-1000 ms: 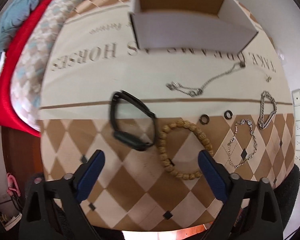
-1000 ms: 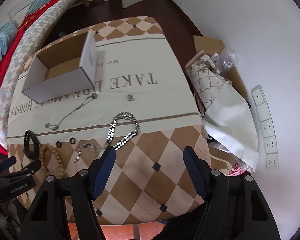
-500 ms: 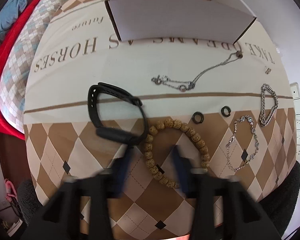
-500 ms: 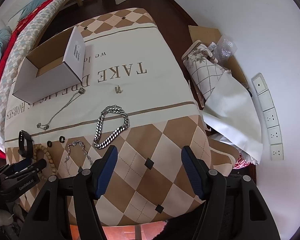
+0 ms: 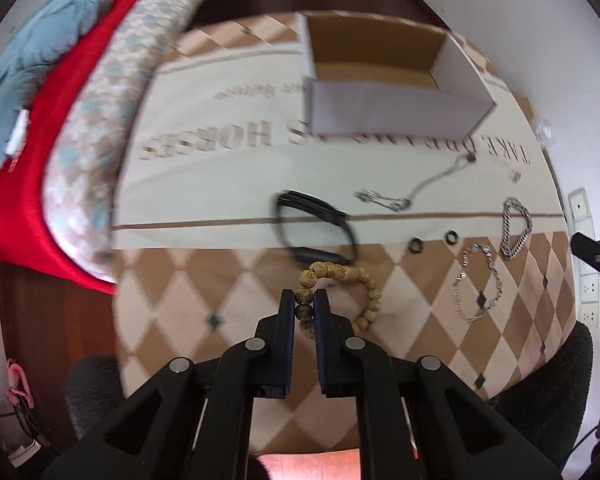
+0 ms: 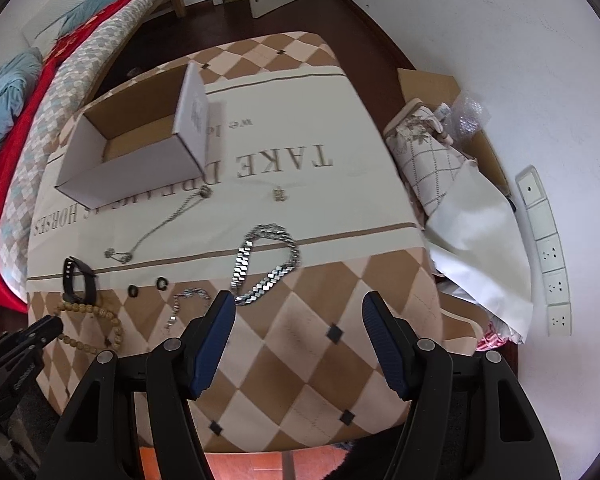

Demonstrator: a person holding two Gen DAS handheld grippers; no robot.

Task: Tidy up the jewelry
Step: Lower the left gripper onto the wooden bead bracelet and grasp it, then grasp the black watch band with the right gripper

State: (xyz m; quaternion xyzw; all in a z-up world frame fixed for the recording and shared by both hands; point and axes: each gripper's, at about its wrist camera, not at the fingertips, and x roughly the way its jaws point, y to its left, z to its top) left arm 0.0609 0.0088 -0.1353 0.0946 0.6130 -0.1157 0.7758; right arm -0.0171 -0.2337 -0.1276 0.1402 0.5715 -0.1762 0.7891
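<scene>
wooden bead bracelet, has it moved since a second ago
Yes. The wooden bead bracelet, once a flat ring beside the black band, now hangs bunched from the shut left gripper.

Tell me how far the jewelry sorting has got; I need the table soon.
Nothing done: the cardboard box looks empty. In hand: left gripper shut on the wooden bead bracelet. Left: black band, two rings, three chains; right gripper open.

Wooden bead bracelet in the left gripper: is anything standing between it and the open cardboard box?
Nothing upright. The black band lies flat on the cloth between the bead bracelet and the cardboard box; the left gripper can carry over it.
</scene>
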